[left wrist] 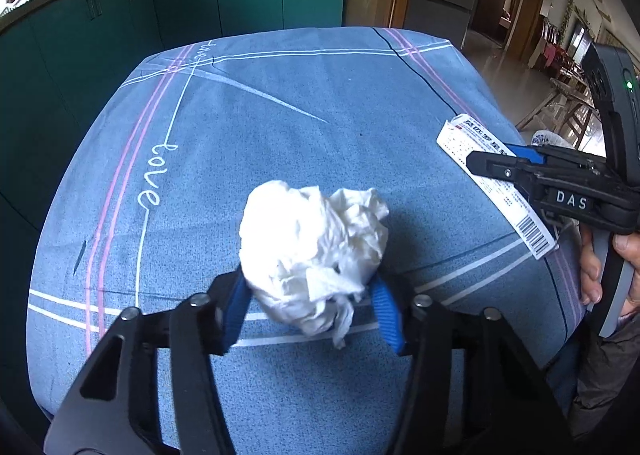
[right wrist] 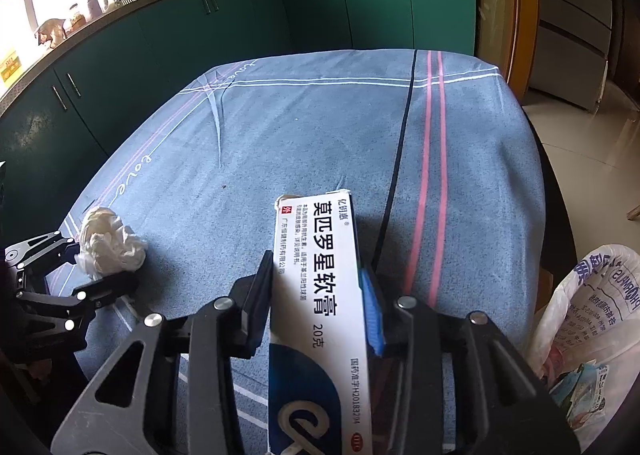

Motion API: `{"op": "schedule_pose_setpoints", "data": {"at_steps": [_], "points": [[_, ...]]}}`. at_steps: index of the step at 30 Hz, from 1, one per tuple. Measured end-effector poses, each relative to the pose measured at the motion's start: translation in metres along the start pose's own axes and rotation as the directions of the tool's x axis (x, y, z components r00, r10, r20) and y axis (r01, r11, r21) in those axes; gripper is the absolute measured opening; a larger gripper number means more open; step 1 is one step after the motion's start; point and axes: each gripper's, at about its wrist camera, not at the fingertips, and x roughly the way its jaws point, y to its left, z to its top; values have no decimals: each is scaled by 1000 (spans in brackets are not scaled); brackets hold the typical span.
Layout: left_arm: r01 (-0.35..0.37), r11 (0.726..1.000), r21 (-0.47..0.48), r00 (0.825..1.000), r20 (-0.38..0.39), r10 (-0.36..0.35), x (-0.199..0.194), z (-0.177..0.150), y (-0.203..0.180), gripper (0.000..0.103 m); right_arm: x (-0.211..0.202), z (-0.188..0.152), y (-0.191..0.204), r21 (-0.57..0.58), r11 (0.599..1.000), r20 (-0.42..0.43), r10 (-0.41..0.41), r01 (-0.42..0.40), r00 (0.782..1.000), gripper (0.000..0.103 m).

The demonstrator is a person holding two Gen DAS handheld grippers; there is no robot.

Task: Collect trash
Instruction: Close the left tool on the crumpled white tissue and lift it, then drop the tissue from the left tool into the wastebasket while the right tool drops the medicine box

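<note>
My left gripper (left wrist: pixel 310 295) is shut on a crumpled white tissue (left wrist: pixel 316 251) and holds it just above the blue tablecloth (left wrist: pixel 280 115). The tissue (right wrist: pixel 110 249) and left gripper (right wrist: pixel 102 263) also show at the left of the right wrist view. My right gripper (right wrist: pixel 318 287) is shut on a white medicine box (right wrist: pixel 316 295) with Chinese print, held over the cloth (right wrist: pixel 300 127). In the left wrist view the box (left wrist: pixel 490 175) sticks out of the right gripper (left wrist: pixel 486 161) at the table's right side.
A white plastic bag (right wrist: pixel 576 319) with trash inside hangs open past the table's right edge. Green cabinets (right wrist: pixel 240 23) with a cluttered counter run behind the table. A doorway and tiled floor (right wrist: pixel 592 143) lie to the right.
</note>
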Motion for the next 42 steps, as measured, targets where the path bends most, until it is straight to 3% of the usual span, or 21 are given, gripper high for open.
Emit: {"op": "schedule_pose_setpoints", "data": {"at_steps": [25,32,38,42], "points": [[-23,1000,-14,989,148,25,-29,2,6,44,-12,-3,-8,28,1000,42,2,-3,999,40],[-56,995,-83,956,284,77,-55,5,14,43,-27,-8,-12,34,999,73,-16,14,997,40],[-143,983,-119,929,327,175,-67,10,15,43,-51,-15,-20,37,999,128,-13,8,992,40],[-197,978,-73,914,348,210,-72,20,-6,43,-79,-22,-36,41,999,207,-26,18,978,40]]}}
